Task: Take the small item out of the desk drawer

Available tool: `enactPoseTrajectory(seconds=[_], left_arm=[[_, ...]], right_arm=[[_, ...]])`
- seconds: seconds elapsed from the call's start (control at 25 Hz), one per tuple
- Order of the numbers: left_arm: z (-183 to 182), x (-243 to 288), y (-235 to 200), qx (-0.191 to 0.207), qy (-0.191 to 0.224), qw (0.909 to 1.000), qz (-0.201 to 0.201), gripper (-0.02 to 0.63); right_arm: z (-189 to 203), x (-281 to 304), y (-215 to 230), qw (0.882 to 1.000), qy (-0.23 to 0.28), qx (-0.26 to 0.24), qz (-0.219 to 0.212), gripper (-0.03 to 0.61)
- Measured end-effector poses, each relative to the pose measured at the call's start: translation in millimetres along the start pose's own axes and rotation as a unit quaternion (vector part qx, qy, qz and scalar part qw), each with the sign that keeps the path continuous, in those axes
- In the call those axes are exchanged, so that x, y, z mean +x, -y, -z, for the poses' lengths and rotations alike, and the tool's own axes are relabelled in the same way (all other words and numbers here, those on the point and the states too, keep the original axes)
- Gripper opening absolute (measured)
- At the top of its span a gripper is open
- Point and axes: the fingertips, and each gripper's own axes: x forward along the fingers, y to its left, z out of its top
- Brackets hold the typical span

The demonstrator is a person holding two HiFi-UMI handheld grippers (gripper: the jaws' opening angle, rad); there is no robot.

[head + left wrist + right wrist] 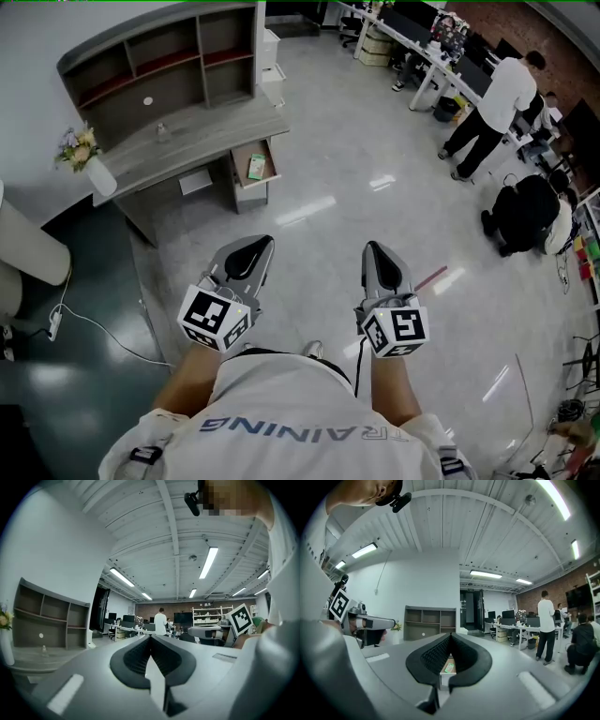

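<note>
The desk [187,141] stands well ahead of both grippers, off to the left of the left gripper [255,246]. Its drawer [251,195] is pulled out, well apart from either tool and roughly straight ahead of the left gripper's tips. The right gripper [377,251] has its 2 jaws pressed together on nothing, and the left gripper's jaws also meet at the tips, empty. The small green item [256,168] lies flat inside the drawer; in the right gripper view it shows far off, just below where the jaws join. The step in hand looks like the approach: close the distance first, part 1 gripper's jaws before lowering, then come down from above, clear of the drawer walls, with the pads straddling the item's narrower sides.
</note>
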Motion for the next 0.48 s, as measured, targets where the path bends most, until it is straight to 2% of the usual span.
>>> enactPoseTrajectory(seconds=[0.24, 0.48], left_arm=[[0.4, -13.0, -17.3, -0.003, 0.001, 1.0, -0.006, 0.002], [1.5, -45.4, -49.3, -0.007, 0.003, 0.9999, -0.016, 0.002]], right_arm=[[-2.3, 9.1, -14.0, 1.0, 0.014, 0.018, 0.001, 0.015], [3.3, 27.5, -52.9, 1.0, 0.012, 0.024, -0.009, 0.015]])
